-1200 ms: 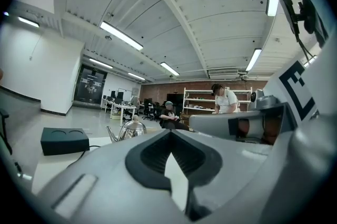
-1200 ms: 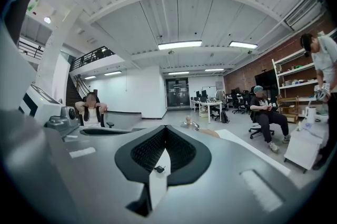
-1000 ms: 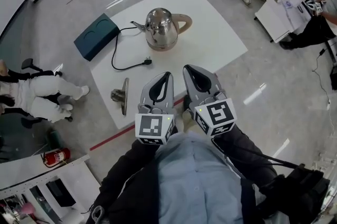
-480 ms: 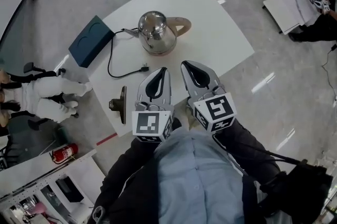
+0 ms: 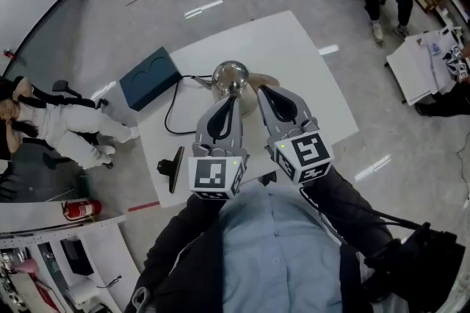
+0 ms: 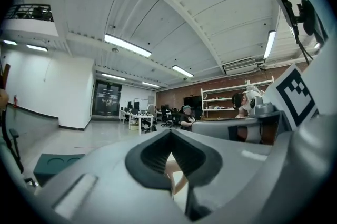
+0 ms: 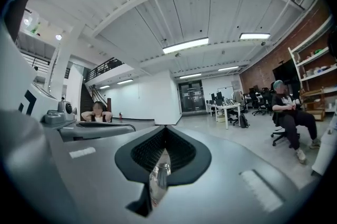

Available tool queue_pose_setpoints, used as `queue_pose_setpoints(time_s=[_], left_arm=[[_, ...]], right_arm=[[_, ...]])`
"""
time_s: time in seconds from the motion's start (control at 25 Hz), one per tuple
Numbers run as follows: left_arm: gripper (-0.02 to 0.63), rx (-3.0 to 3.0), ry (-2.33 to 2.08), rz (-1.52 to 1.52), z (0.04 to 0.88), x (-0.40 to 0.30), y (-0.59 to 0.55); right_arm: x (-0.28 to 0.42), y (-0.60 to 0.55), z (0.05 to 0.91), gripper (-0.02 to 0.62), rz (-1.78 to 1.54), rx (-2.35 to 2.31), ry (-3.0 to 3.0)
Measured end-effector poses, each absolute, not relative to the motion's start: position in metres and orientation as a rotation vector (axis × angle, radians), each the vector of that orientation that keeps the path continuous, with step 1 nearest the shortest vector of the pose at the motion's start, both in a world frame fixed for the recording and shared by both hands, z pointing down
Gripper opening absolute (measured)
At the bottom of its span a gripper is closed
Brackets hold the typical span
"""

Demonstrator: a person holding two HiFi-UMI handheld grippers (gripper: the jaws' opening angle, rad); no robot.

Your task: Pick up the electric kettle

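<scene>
the shiny steel electric kettle (image 5: 230, 78) with a tan handle stands on the white tabletop (image 5: 308, 95), not yet lifted. the left tongs (image 5: 225, 109) and right tongs (image 5: 270, 100) hover close by on the person's side, both closed on nothing. opening, taking hold and lifting look to be all ahead.

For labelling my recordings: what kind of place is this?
Probably a large open-plan office or lab hall: rows of desks, open shelves against a brick wall, and a high vaulted ceiling with strip lights.
</scene>
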State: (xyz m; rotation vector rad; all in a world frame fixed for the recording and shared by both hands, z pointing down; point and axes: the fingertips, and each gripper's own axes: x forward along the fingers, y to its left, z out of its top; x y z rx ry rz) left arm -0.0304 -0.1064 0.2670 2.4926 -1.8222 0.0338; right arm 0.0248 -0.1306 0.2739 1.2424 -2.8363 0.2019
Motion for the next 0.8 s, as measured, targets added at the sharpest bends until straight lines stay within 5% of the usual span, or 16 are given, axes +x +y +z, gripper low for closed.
queue_pose_setpoints(time_s=[0.8], left_arm=[[0.002, 2.373, -1.828, 0.036, 0.302, -0.078, -0.129]], right_arm=[[-0.008, -0.151, 0.316, 0.025, 0.320, 1.221, -2.757]])
